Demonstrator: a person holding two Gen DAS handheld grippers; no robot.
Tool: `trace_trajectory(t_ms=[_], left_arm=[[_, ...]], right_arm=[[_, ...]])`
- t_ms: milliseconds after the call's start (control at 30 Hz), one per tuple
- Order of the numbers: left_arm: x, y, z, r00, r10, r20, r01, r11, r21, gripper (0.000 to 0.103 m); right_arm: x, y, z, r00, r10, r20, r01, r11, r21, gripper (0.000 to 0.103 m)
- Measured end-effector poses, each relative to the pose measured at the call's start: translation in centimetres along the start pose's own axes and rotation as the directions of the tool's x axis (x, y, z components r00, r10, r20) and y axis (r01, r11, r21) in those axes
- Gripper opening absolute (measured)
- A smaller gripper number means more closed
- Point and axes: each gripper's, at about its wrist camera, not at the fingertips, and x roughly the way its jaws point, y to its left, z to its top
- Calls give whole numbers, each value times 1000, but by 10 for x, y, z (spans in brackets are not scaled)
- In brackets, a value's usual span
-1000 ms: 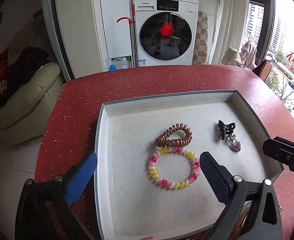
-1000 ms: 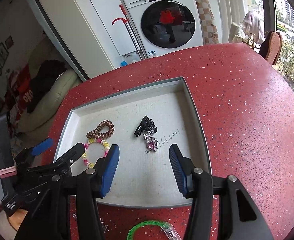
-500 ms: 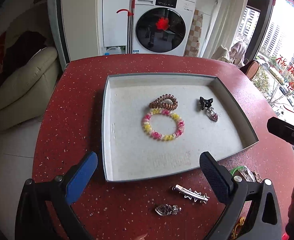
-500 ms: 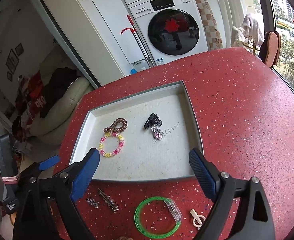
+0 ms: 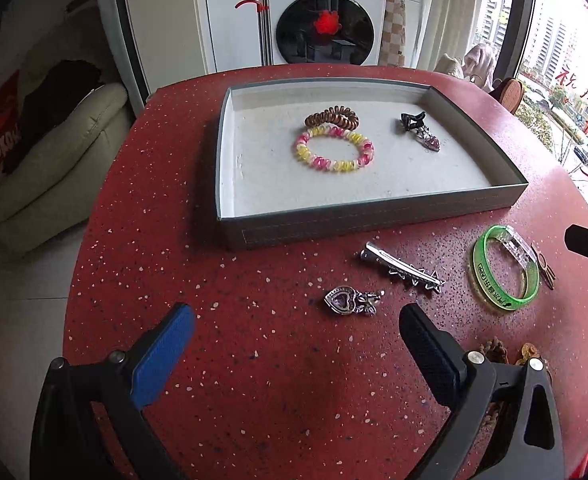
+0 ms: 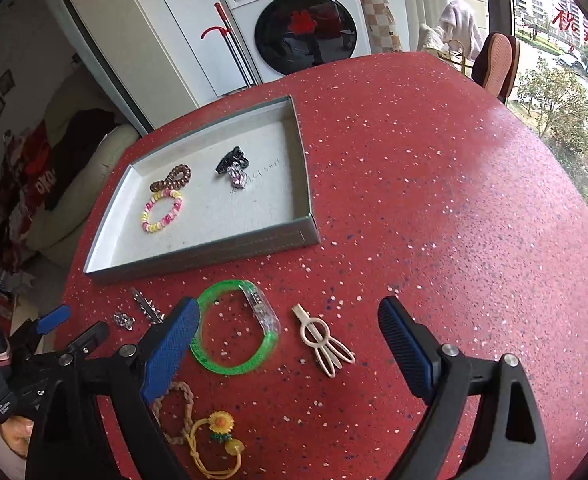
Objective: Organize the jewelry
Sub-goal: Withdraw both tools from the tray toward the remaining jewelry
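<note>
Both grippers hang over the near edge of the red table, and both are spread wide with nothing between the pads. The left gripper point(image 5: 295, 360) points down at a little heart pendant point(image 5: 345, 300), and just past that lies a spiky silver clip point(image 5: 401, 268). The right gripper point(image 6: 290, 344) has a green bangle point(image 6: 234, 332) and a cream hairpin point(image 6: 321, 338) between its fingers' line of sight. A braided cord point(image 6: 178, 408) and a sunflower tie point(image 6: 218, 436) sit closest to the person.

Handling guess: all of it is featherlight. The bangle looks stiff and slick, so I'd pinch across its band by the clear clasp, not try to span the ring. The hairpin is thin and lies flat, so it could skate on that glossy top; take it across the narrow stem. The pendant is tiny and lumpy and would probably twist in the pads.

Further back is the grey tray point(image 5: 373, 220), already holding a pink-yellow coil point(image 5: 333, 148), a brown coil point(image 5: 331, 118) touching it, and a black claw clip point(image 5: 415, 128) off to the side. Behind that, a washer point(image 5: 325, 16).
</note>
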Motion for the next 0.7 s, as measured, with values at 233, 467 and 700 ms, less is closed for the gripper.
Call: trace_trajectory(t_ms=[233, 467, 700], left_arm=[[5, -4, -6, 999, -1, -40, -2, 996, -84, 103], [13, -13, -1, 998, 31, -56, -40, 983, -178, 103], [21, -23, 2, 997, 50, -58, -59, 987, -150, 102]], right_arm=[[1, -13, -19, 996, -87, -33, 85, 994, -63, 93], [8, -15, -22, 991, -125, -44, 118, 984, -133, 91], [26, -7, -20, 988, -138, -66, 122, 972, -199, 72]])
